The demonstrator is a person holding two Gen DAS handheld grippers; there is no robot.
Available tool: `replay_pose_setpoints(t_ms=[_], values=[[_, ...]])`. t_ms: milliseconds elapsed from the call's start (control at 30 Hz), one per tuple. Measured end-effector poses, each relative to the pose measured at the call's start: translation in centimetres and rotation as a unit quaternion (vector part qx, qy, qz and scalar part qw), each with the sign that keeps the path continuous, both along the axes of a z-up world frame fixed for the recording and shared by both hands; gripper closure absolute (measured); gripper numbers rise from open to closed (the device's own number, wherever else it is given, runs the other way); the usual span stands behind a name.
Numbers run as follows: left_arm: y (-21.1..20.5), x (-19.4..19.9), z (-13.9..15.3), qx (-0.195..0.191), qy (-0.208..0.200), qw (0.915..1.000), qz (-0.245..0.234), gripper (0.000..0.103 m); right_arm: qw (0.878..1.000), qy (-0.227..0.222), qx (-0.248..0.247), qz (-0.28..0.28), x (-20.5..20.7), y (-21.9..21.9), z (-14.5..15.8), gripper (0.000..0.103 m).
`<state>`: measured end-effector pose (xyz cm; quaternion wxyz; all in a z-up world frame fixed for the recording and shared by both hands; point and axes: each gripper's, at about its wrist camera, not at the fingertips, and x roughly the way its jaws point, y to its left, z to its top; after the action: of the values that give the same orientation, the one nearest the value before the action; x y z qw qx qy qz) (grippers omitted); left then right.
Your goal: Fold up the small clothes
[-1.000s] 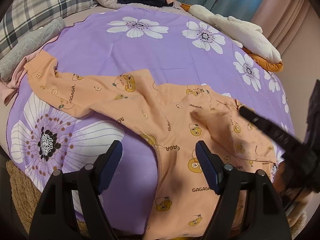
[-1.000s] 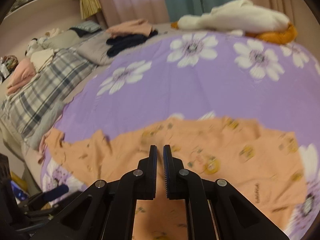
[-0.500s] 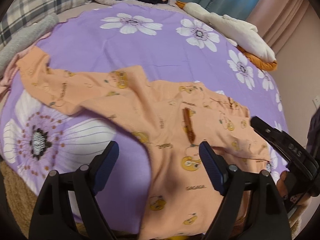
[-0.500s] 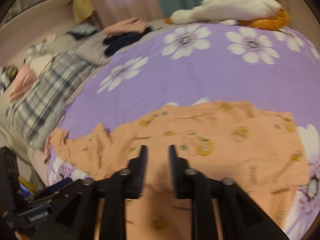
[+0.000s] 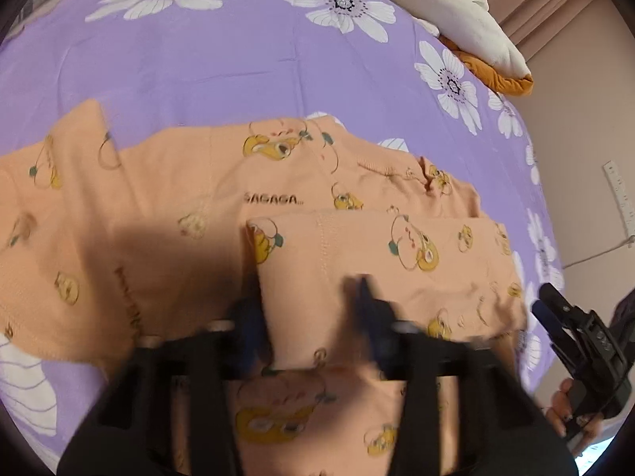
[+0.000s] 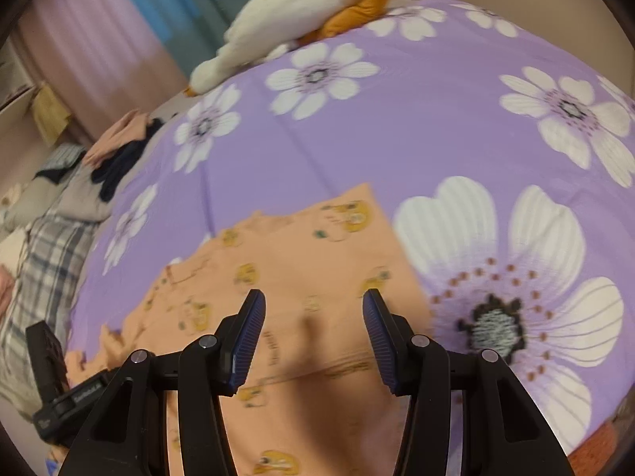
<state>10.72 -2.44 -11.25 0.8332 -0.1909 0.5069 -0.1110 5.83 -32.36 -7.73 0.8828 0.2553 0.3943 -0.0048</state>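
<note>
An orange child's garment (image 5: 166, 206) with yellow cartoon prints lies spread on the purple flowered bedspread (image 5: 206, 63). One part of it is folded over into a flat panel (image 5: 381, 261). My left gripper (image 5: 305, 309) is open and blurred, low over the near edge of that panel. My right gripper (image 6: 313, 317) is open, hovering just above the garment (image 6: 301, 261) near its right edge. The right gripper also shows at the right of the left wrist view (image 5: 575, 337), and the left gripper at the lower left of the right wrist view (image 6: 59, 392).
A white and orange plush toy (image 6: 301, 12) lies at the far edge of the bed. A pile of dark and pink clothes (image 6: 119, 150) and a plaid blanket (image 6: 43, 261) lie at the left. A wall (image 5: 587, 127) runs along the bed's right side.
My right gripper opened and swung toward the garment's right edge. My left gripper dropped forward and down over the garment. A part of the garment now lies folded over as a flat panel.
</note>
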Motion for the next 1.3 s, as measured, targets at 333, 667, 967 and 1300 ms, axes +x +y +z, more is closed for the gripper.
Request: replay_pose_setpoints(t_ms=[333,667,967,1300], values=[[1.1,-0.7,4.1,0.033,-0.078,0.9959,0.031,0.095,1.000,0.008,0.010,-0.015,-0.2,-1.9,-0.7,0.052],[5.6,-0.6,3.9,0.084,-0.075,0.9904,0.080,0.095,0.999,0.022,0.022,0.008,0.8,-1.2,-1.6,0.052],[6.3,-0.1,-0.1,0.092,-0.024,0.9924,0.078,0.092,0.997,0.061,0.021,0.042,1.9,0.3,-3.8,0.052],[6.4,-0.2,-0.2,0.088,-0.018,0.9928,0.080,0.090,1.000,0.006,-0.005,0.024,0.5,0.2,-1.3,0.096]])
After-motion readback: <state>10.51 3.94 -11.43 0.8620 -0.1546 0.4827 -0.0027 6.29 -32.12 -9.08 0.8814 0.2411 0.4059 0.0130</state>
